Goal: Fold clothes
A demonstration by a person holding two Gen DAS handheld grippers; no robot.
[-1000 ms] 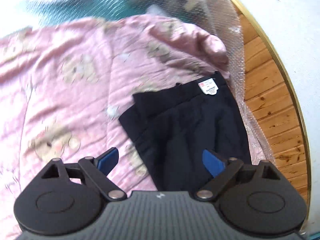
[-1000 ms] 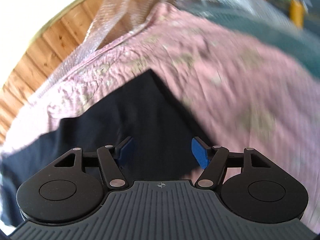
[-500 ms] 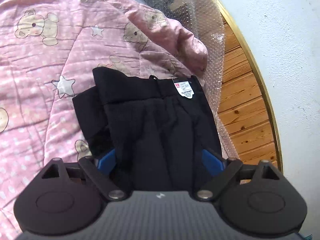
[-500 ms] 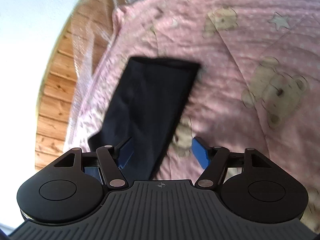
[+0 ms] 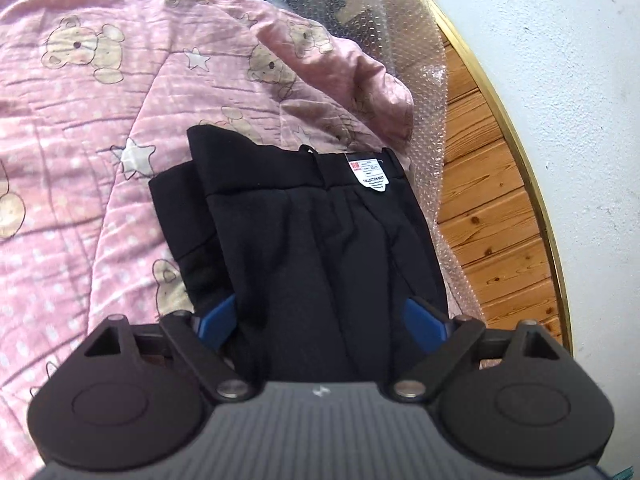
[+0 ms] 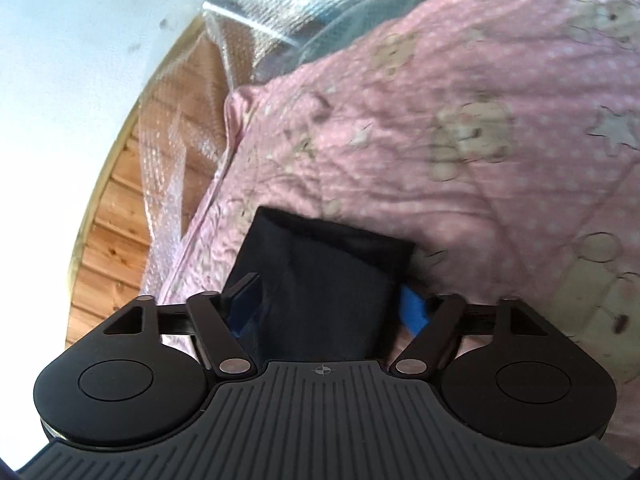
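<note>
The black trousers (image 5: 320, 240) lay folded on the pink bear-print blanket (image 5: 80, 140), close to its edge beside the bubble wrap (image 5: 424, 92). The left gripper (image 5: 320, 318) stood spread around them, not pinching. The right gripper (image 6: 328, 306) was opening, cloth between its jaws. Snagged cloth could likely drag the fold apart.
</note>
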